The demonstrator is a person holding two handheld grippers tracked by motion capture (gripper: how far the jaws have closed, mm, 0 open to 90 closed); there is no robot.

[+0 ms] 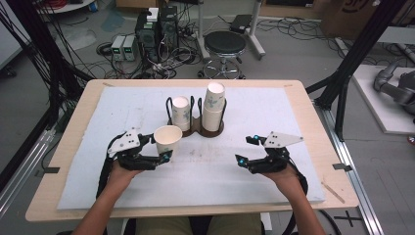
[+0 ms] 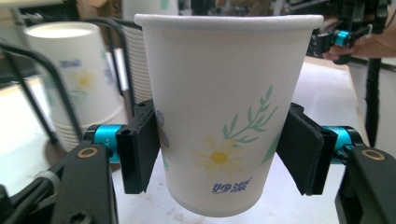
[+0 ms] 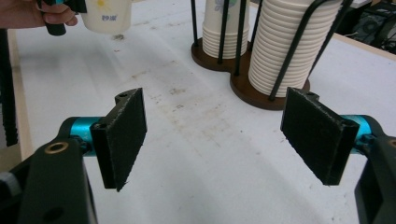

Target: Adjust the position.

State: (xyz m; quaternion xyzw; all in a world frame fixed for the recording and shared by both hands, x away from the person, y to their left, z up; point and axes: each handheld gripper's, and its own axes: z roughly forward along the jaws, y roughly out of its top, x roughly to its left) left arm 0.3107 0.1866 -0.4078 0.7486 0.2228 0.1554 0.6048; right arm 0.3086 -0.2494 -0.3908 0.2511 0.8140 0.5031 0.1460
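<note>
A white paper cup [image 1: 167, 139] with a daisy print stands upright between the pads of my left gripper [image 1: 157, 148], which is shut on its sides; in the left gripper view the cup [image 2: 224, 116] hangs just above the white mat. My right gripper [image 1: 246, 150] hovers open over the mat at the right, nothing between its pads [image 3: 122, 135]. The right gripper view shows the held cup [image 3: 105, 16] far off at top left. Behind the cup stands a dark wire cup holder [image 1: 195, 128] with a short stack of cups [image 1: 181, 112] and a taller stack [image 1: 214, 105].
A white mat [image 1: 274, 112] covers most of the wooden table [image 1: 303, 88]. The holder's brown base [image 3: 243, 84] and its black wire uprights stand at the mat's middle back. A stool [image 1: 225, 46], computers and cables are on the floor beyond the table.
</note>
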